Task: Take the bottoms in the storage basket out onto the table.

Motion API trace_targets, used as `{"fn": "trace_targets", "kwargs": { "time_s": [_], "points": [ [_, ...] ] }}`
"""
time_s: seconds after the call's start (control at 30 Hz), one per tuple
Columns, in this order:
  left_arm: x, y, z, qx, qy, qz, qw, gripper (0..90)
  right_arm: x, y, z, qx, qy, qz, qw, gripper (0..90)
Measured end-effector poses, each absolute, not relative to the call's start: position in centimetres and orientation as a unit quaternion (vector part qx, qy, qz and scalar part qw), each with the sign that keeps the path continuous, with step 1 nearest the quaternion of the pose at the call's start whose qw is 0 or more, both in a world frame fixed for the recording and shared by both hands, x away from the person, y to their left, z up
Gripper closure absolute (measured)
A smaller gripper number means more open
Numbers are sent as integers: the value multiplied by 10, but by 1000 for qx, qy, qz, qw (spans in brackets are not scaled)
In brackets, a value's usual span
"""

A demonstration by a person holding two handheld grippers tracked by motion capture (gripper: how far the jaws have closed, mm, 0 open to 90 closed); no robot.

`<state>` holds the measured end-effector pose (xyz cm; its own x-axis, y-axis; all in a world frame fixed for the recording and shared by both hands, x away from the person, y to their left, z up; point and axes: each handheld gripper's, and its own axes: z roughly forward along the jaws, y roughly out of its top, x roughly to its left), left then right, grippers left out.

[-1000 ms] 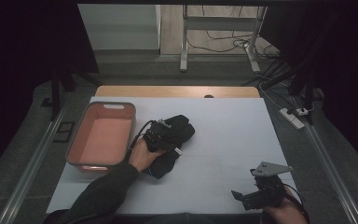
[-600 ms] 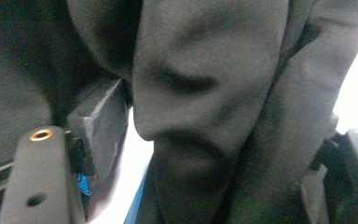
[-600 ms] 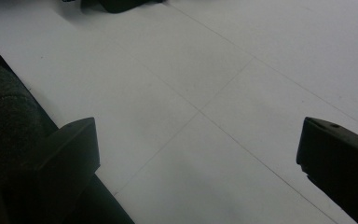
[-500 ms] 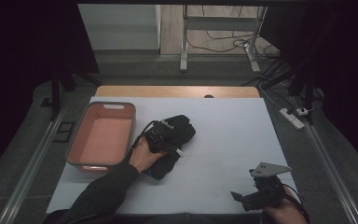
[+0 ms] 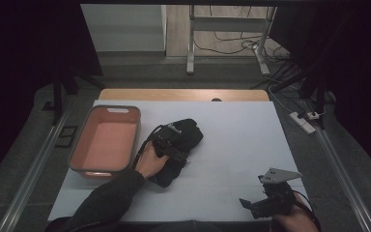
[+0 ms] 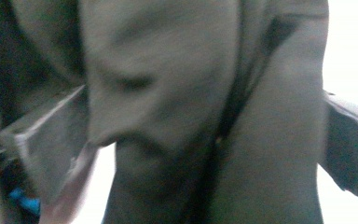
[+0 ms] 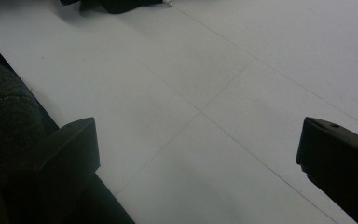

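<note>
Little has shifted across the earlier frames except at the left tool (image 5: 174, 142), whose jaws have just been opening over the black garment (image 5: 186, 137) and now stand wide; in the left gripper view the blurred dark cloth (image 6: 177, 112) lies between and in front of them, with no pad seen pressing on it. Nearest, at the right front corner of the white tabletop (image 5: 241, 145), the right tool (image 5: 251, 205) sits low in the person's hand, its jaws spread wide with nothing between them, bare sheet showing in the gap in the right gripper view (image 7: 200, 135). Farther in and to the left, the left hand (image 5: 149, 162) rests against the near side of the crumpled garment, which lies on the tabletop left of centre. Just left of it stands the pink basin (image 5: 79, 147), close beside but apart from the cloth.
</note>
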<state>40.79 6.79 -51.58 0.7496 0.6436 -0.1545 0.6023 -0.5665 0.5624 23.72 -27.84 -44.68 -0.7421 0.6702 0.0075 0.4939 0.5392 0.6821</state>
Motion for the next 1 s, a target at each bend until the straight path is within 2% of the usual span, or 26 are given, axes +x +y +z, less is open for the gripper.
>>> {"fn": "trace_targets", "kwargs": {
  "time_s": [0.2,1.0],
  "points": [
    [403,60,-515,895,331,52,296,0,237,-278,-447,335,868,343,128,0],
    [396,66,-498,887,321,33,331,0,237,-279,-446,334,868,344,130,0]
  ]
}}
